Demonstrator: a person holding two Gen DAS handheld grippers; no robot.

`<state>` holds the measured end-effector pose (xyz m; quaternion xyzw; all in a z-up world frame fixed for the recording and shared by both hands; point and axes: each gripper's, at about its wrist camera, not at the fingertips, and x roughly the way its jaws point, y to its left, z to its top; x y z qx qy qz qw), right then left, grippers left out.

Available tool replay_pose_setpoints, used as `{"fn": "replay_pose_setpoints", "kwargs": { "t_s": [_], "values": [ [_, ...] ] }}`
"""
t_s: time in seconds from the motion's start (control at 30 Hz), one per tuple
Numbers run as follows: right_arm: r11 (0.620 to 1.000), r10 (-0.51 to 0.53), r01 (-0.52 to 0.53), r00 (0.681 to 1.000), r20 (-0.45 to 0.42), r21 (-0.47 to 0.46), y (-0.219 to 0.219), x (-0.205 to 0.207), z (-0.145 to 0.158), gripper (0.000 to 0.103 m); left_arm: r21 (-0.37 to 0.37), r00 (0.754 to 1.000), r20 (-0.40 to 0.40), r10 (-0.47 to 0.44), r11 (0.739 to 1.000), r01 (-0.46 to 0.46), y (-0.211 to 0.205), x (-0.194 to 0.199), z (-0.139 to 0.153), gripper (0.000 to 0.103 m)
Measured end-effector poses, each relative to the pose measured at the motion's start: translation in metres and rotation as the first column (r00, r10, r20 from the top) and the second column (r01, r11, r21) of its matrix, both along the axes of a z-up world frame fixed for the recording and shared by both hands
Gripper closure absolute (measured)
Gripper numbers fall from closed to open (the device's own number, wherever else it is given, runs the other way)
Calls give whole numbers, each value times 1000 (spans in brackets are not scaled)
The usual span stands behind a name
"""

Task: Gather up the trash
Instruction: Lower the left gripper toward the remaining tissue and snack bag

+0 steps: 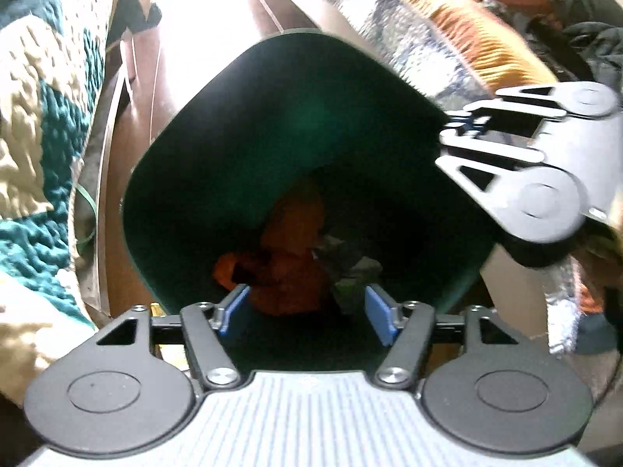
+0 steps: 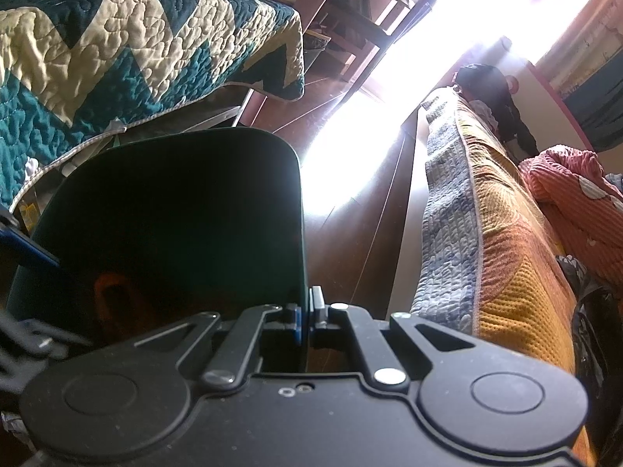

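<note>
Trash [image 1: 288, 257], a crumpled orange wrapper with some pale scraps beside it, lies at the bottom of the dark green plastic bin with rounded corners [image 1: 218, 148], and that is where we find it from the left wrist view.

Nearest to us there, the left tool [image 1: 307, 309] hangs over the bin's mouth with its blue pads [image 1: 375, 309] spread apart and nothing between them; the orange wrapper shows in the gap, well below. At the right of that view the right tool [image 1: 453, 142] reaches in from the side and meets the bin's rim.

From the right wrist view we see the right tool [image 2: 308, 313] drawn together on the bin's thin near wall [image 2: 303, 233], one pad inside and one outside, so it is clamped on the bin. A blue pad of the left tool [image 2: 23, 249] pokes in at the left edge, above the bin's opening. Deep in the shadowed bin an orange shape [image 2: 113, 295] glows dimly.

The bin stands on the brown floor [image 2: 350, 241] between two beds. To its left is a bed with a teal and cream zigzag quilt [image 2: 117, 50]. To its right is a bed with a grey and mustard quilted cover [image 2: 486, 233], and a pink ribbed blanket [image 2: 568, 194] heaped on top. Farther off, a wooden chair frame [image 2: 358, 27] stands beside glaring daylight.
</note>
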<state>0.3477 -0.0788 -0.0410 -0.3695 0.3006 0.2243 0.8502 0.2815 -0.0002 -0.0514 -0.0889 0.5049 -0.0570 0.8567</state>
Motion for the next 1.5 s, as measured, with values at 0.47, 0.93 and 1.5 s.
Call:
{"fn": "replay_pose_setpoints", "kwargs": {
  "t_s": [0.47, 0.93, 1.5],
  "values": [
    [1000, 3, -3, 1000, -5, 1, -1, 2, 1, 99, 15, 1000, 30, -5, 1000, 5, 1, -44, 14, 22],
    [1000, 0, 0, 1000, -6, 3, -3, 2, 1, 99, 73, 983, -176, 47, 997, -35, 7, -74, -68, 16],
    [1000, 5, -5, 1000, -14, 4, -2, 3, 1, 99, 139, 919, -386, 85, 990, -33, -4, -60, -212, 16]
  ]
}}
